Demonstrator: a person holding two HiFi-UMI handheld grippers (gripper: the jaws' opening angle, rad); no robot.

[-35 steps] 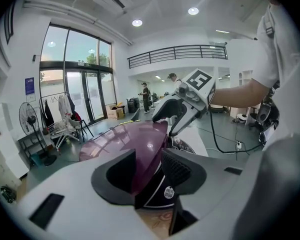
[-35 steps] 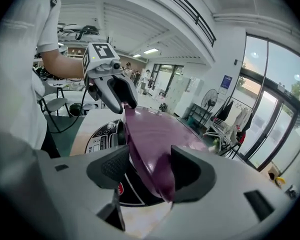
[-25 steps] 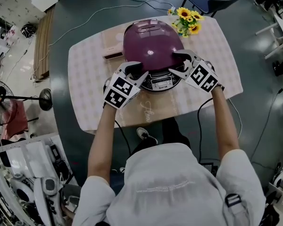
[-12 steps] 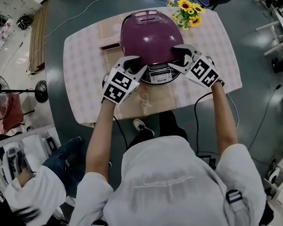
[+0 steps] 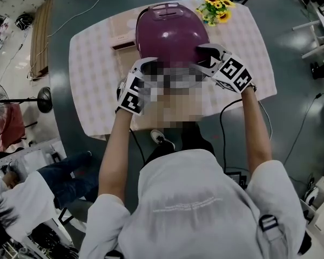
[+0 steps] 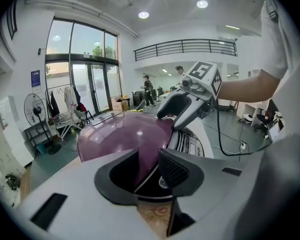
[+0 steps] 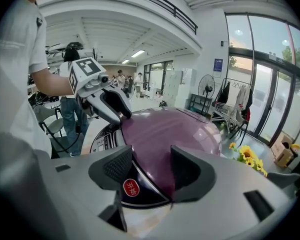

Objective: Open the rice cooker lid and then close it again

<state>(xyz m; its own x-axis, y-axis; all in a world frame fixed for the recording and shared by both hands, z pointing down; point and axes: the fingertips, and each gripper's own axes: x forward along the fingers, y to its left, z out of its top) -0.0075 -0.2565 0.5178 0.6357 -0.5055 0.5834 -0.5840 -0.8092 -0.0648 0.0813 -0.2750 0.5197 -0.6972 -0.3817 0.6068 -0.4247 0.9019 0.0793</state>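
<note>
Purple lid [image 5: 171, 28] sits shut on the rice cooker [image 6: 192, 145], which stands toward the far side of the bench [image 5: 94, 85] on a checked cloth. A bunch of sunflowers [image 5: 215, 11] is just beside it at the far right, and a small brown box [image 5: 123, 43] lies close at its left. I have both tongs at the cooker's near front, one on each side of the control panel. My left tongs [image 6: 149, 170] are released: the jaws stand apart and straddle the seam where the lid meets the dark front of the body, and I see neither pad pressing on it. My right tongs [image 7: 149, 171] are released too, at the front right. Their jaws are apart and have just been narrowing, with the lid's lower edge and a round red button [image 7: 130, 187] between them and the pads clear of both. From each tongs' camera I see the other's tip up against the lid's front slope
</note>
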